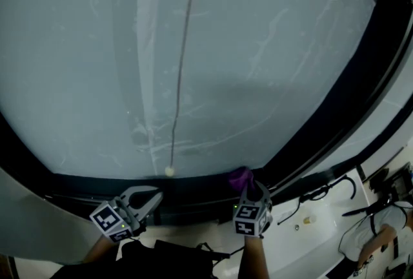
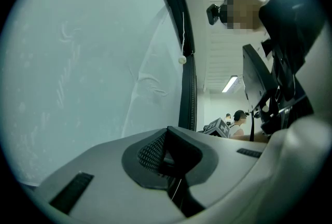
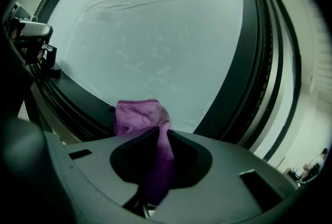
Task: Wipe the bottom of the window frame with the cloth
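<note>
A: Where's the cloth, quick?

B: The purple terry cloth (image 3: 136, 114), soft w/ a nubby pile, is in our right tool (image 3: 158, 134). Its jaws are pinched tight on a narrow fold, and the rest bunches in a rounded wad above the tips.

A: And vs. the frame?

B: The wad sits at the bottom rail of the dark ribbed window frame (image 1: 193, 200), where it meets the frosted, streaky glass pane (image 1: 258, 45). We can't tell if it's actually pressing on the rail.

A: Left side?

B: Our left tool (image 2: 166, 135) has its jaws together w/ nothing between them. It has smooth grey shells and a mesh-textured pad on one finger. It's by the same rail, well left of the cloth.

A: Anything else?

B: We see a thin brownish cord (image 1: 186, 45) hanging down the pane. It ends in a small pale round bead (image 1: 170, 171) just above the rail, between our two tools. The frame's right upright is black w/ parallel grooves.
</note>
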`<control>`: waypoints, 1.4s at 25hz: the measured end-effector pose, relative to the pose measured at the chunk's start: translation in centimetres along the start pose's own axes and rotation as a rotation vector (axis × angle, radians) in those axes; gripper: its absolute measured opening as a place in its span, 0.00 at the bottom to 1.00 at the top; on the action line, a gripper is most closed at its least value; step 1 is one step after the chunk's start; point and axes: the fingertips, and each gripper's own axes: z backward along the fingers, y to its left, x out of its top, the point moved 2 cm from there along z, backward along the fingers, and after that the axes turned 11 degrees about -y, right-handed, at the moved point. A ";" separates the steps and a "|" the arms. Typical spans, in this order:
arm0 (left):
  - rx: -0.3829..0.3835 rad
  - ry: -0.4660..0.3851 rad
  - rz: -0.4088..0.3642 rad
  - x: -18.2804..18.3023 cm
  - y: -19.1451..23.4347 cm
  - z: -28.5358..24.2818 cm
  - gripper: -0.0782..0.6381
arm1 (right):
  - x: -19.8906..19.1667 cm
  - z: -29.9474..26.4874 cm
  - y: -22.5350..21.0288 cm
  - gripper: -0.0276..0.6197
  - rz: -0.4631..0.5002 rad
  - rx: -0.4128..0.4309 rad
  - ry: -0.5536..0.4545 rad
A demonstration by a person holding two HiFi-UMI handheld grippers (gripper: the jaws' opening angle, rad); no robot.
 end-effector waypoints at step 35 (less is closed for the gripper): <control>0.056 0.039 -0.008 -0.3 0.3 0.1 0.10 | -3.0 -0.2 -5.5 0.13 -0.043 -0.189 0.034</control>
